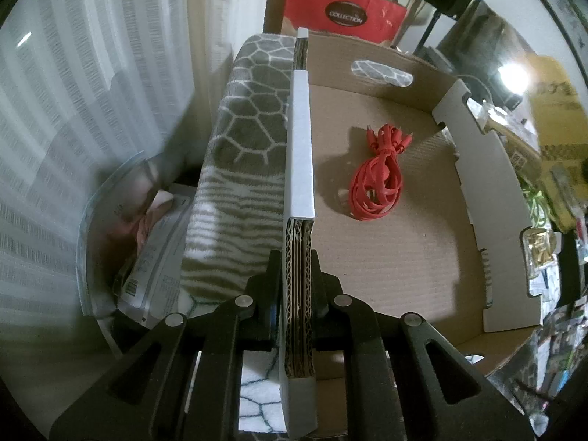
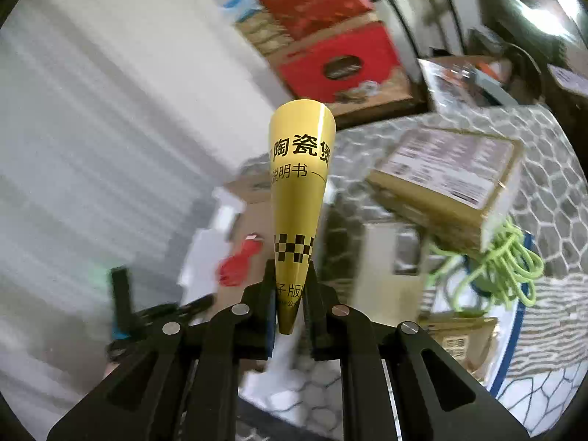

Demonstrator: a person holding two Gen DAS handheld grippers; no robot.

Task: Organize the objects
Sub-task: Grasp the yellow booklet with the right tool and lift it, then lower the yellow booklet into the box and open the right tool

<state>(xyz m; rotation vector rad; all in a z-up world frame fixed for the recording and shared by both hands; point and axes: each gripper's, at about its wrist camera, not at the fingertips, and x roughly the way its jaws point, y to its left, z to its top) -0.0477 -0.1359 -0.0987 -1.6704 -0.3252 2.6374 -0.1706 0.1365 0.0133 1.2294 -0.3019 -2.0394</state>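
My left gripper [image 1: 297,261] is shut on the thick side wall [image 1: 301,139] of an open cardboard box. A coiled red cable [image 1: 378,180] lies on the box floor, to the right of that wall. In the right wrist view my right gripper [image 2: 292,268] is shut on a yellow booklet [image 2: 299,183] with black printed characters. The booklet is bowed into a cone and stands up from the pads. Below and to the left of it, blurred, are the cardboard box [image 2: 242,220] and the red cable [image 2: 237,262].
A grey patterned blanket [image 1: 250,139] lies left of the box wall, with a clear plastic bag [image 1: 147,242] of papers beside it. Red gift bags [image 1: 341,7] stand behind. A tan labelled box [image 2: 448,172] and a green cord [image 2: 499,268] lie on the blanket at right.
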